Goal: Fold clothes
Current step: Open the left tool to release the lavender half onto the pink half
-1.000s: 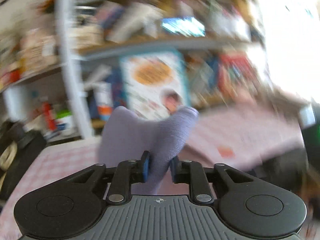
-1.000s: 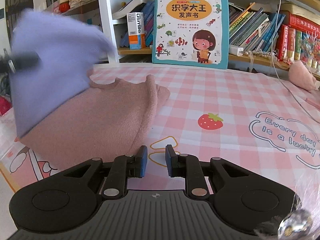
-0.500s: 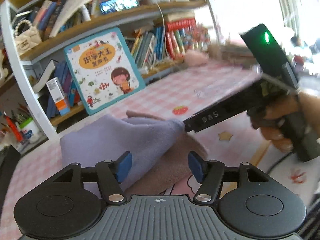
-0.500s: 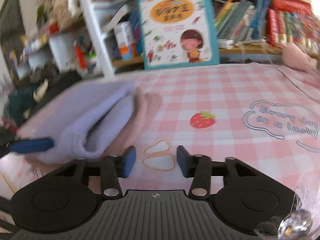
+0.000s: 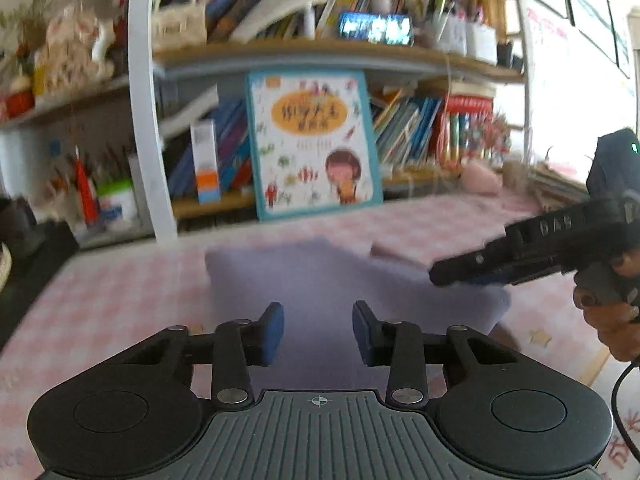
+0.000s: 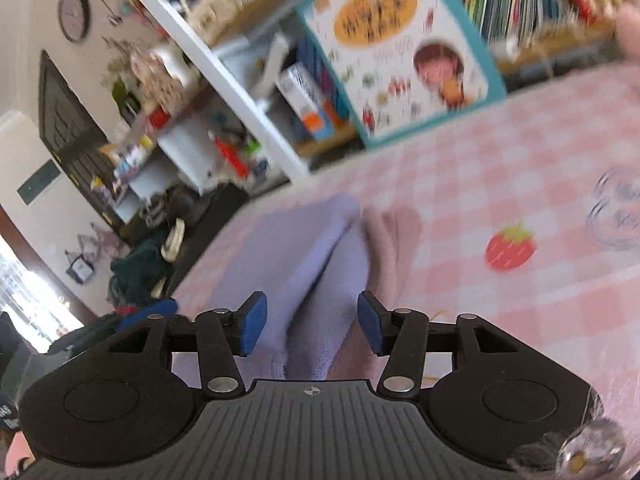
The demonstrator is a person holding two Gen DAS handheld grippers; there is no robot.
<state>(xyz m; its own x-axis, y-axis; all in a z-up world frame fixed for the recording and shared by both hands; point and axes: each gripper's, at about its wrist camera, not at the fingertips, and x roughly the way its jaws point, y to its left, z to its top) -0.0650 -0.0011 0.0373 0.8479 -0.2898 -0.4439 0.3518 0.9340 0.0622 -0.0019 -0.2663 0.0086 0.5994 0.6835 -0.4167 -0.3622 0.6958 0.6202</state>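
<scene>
The soft purple folded knit top lies flat on the pink checked tablecloth, right in front of the left claw (its jaws are closing, gripping nothing). The right claw is opening around the top's folded edge, probably to grab it.

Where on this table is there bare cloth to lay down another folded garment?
Free: the checked tablecloth between the pink garment and the strawberry print, and the left side in the left wrist view. Crowded: the near middle, where the purple garment and both grippers sit.
</scene>
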